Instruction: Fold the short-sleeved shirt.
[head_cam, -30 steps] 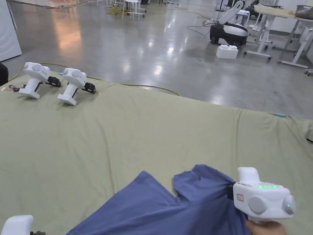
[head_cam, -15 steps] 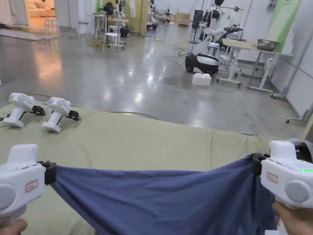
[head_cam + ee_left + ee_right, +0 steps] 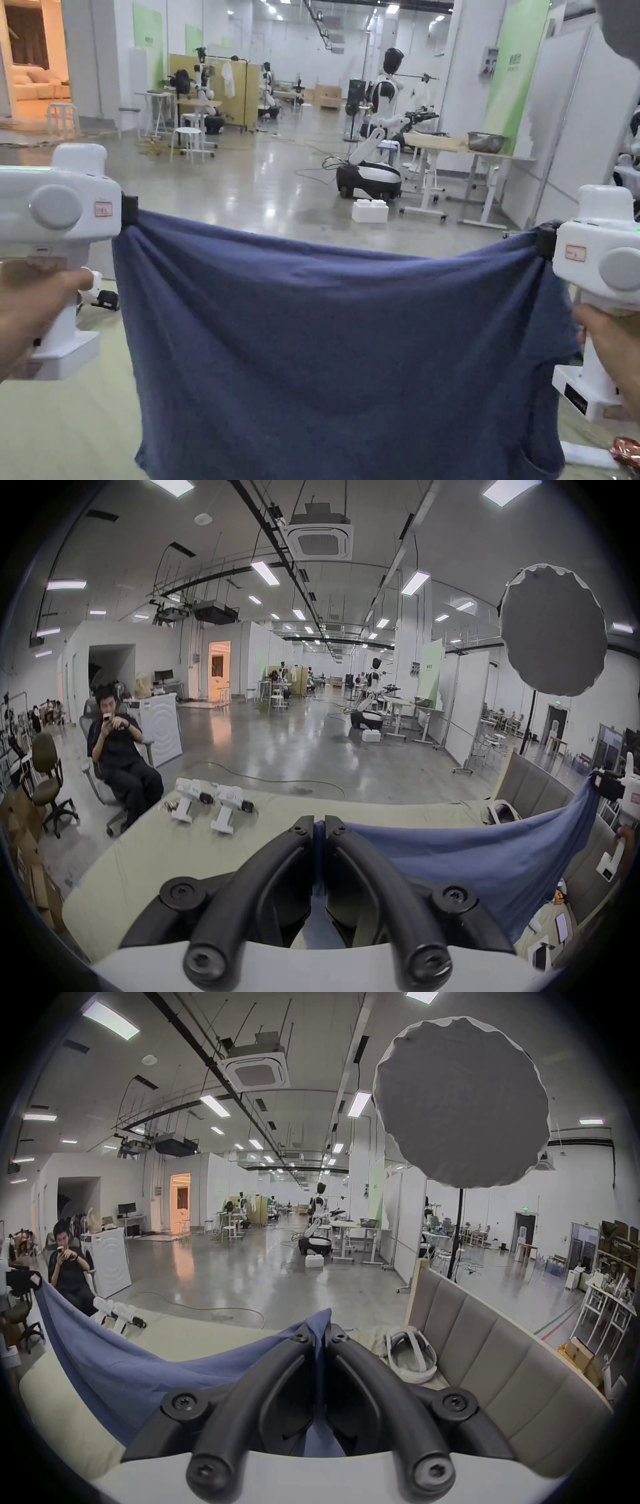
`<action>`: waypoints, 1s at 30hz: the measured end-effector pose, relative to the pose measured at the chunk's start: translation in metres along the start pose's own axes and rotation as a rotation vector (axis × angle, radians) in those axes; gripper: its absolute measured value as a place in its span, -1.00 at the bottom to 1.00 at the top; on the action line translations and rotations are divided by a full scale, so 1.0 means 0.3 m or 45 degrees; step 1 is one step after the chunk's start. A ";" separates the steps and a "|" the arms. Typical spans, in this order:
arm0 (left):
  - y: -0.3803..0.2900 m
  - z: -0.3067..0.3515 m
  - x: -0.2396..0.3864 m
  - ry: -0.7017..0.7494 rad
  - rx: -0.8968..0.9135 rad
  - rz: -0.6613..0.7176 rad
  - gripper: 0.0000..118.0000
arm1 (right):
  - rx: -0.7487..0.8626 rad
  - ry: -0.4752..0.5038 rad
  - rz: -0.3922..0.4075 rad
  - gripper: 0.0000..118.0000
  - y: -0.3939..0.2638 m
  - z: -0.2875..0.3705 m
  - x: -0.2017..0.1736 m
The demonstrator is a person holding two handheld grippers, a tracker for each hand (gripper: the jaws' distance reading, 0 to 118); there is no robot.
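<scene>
Where polished grey floor [image 3: 262, 187] gleams, green bedsheet [image 3: 277, 812] spreads.

No legible text is found in any view. A small red-bordered sticker is carried on the side of the left gripper [image 3: 128, 209] and another on the right gripper [image 3: 545, 240]; their print is too small to be read. A green wall banner [image 3: 515, 81] bears a small mark near its top, unresolved. A green sign [image 3: 525, 1209] is lit above a far doorway, its characters blurred.
</scene>
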State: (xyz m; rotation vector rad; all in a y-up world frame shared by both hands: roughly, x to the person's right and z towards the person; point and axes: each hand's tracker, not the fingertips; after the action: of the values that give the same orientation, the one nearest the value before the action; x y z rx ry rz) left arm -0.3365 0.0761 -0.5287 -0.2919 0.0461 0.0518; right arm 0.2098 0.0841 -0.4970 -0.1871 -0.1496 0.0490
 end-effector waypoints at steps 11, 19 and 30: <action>0.240 -0.142 0.009 0.079 0.046 -0.029 -0.87 | 0.094 -0.049 0.099 -0.91 0.219 -0.156 -0.096; 0.163 -0.201 0.009 0.107 0.055 -0.078 -0.87 | 0.072 -0.045 0.115 -0.91 0.109 -0.194 -0.130; -0.244 -0.135 -0.035 0.035 -0.083 -0.067 -0.87 | -0.041 -0.017 0.113 -0.91 -0.205 -0.093 -0.116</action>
State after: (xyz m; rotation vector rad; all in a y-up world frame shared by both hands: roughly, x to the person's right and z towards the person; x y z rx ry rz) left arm -0.3442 -0.0060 -0.5461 -0.3586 0.0645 -0.0029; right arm 0.1817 0.0165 -0.5175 -0.2259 -0.1551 0.1361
